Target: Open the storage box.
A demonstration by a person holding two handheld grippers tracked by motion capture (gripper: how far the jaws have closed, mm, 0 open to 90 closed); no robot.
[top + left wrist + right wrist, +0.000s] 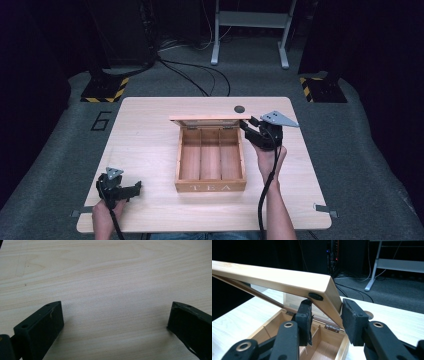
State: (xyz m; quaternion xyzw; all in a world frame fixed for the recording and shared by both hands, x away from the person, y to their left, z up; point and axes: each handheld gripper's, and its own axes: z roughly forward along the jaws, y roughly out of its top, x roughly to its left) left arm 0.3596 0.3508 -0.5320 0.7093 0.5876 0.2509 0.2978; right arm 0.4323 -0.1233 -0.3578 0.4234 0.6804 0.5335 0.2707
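Observation:
A wooden tea box (pixel 210 186) with three bare compartments stands in the middle of the table, marked TEA on its front wall. Its lid (pixel 210 119) is raised on the far hinges. My right gripper (pixel 246 125) is at the lid's right end. In the right gripper view its jaws (pixel 325 317) are shut on the lid's side rail (pixel 332 293), with the box interior (pixel 329 345) below. My left gripper (pixel 137 187) rests near the front left corner of the table. It stands open (pixel 116 315) over bare wood with nothing between its jaws.
A dark round hole (pixel 239 108) sits in the tabletop just behind the lid's right end. Beyond the table (pixel 150 150) are cables (pixel 200 75), a grey metal stand (pixel 250 25) and two yellow-and-black striped bases (pixel 105 90).

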